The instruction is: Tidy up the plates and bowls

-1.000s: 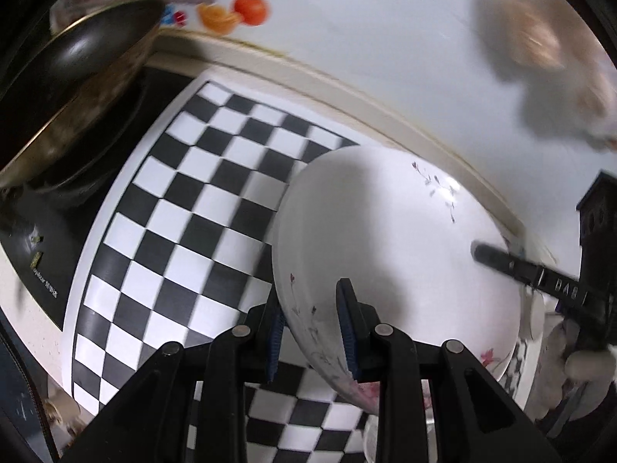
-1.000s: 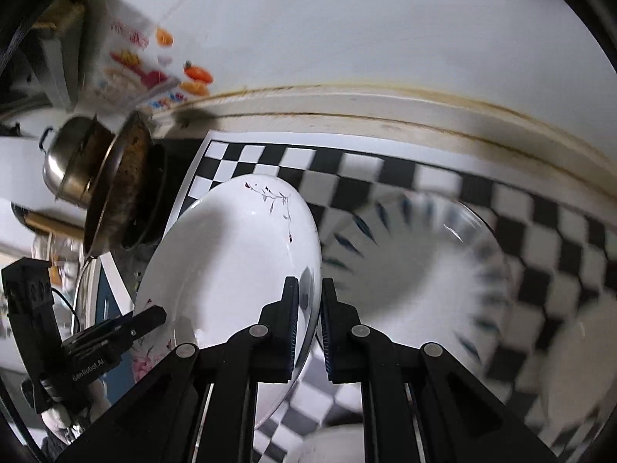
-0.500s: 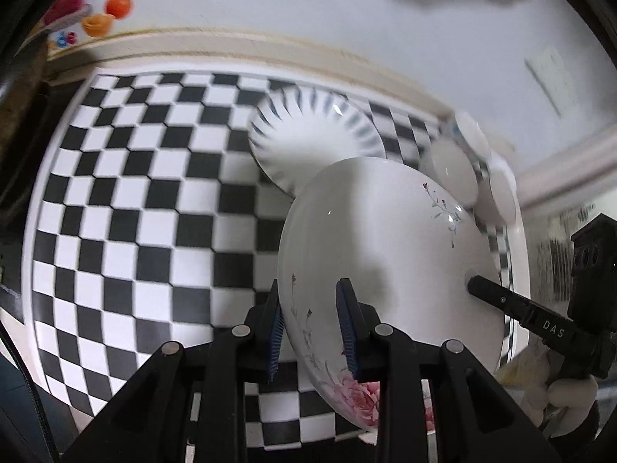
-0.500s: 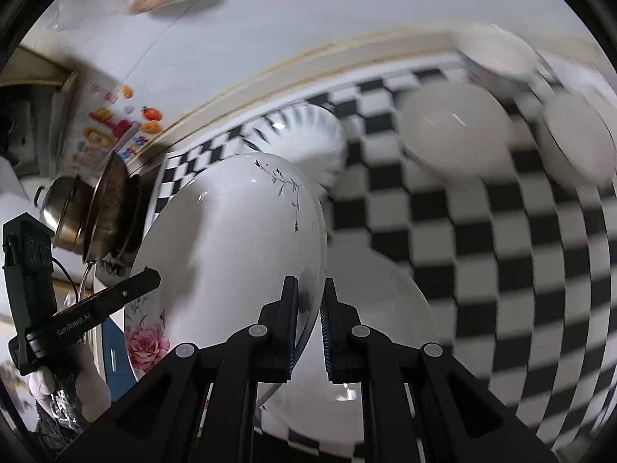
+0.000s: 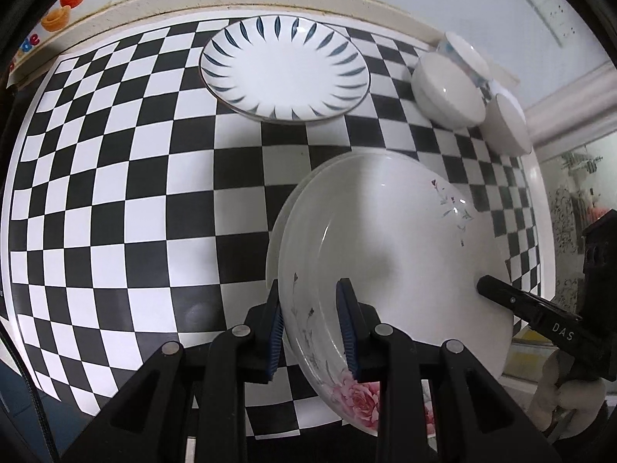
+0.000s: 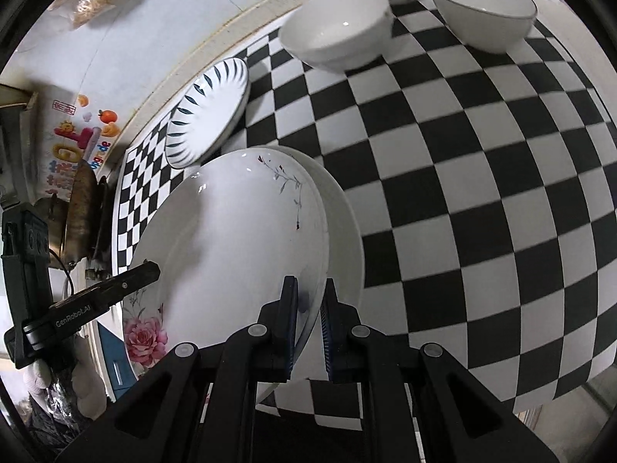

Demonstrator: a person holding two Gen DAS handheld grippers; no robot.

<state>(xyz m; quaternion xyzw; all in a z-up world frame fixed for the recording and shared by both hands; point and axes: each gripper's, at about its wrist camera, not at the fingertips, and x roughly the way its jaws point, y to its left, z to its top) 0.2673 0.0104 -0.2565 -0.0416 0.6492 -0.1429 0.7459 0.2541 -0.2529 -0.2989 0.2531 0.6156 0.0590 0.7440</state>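
Left wrist view shows the left gripper [image 5: 310, 328] pinching the near rim of a big white plate with a pink rose [image 5: 393, 270]; its two blue pads sit on either side of the rim, one under and one inside. The right gripper [image 5: 501, 297] reaches in from the far side and touches the opposite rim of the same plate. The plate is tilted and held over the black and white checkered mat [image 5: 115, 193], and just under it lies another plain white plate [image 5: 285, 208], showing as a thin edge on the left. Farther back on the mat sits a plate with blue stripes round its edge [image 5: 285, 69]. To the right of that one are three white bowls [image 5: 447, 92], standing close together near the wall. In the right wrist view the right gripper [image 6: 310, 312] is closed tight on the rose plate's rim [image 6: 239, 250], and the plain plate's edge [image 6: 347, 216] peeks out on the right below it. The left gripper [image 6: 146, 270] grips the far rim there. A pan [image 6: 83, 208] stands at the left, off the mat.
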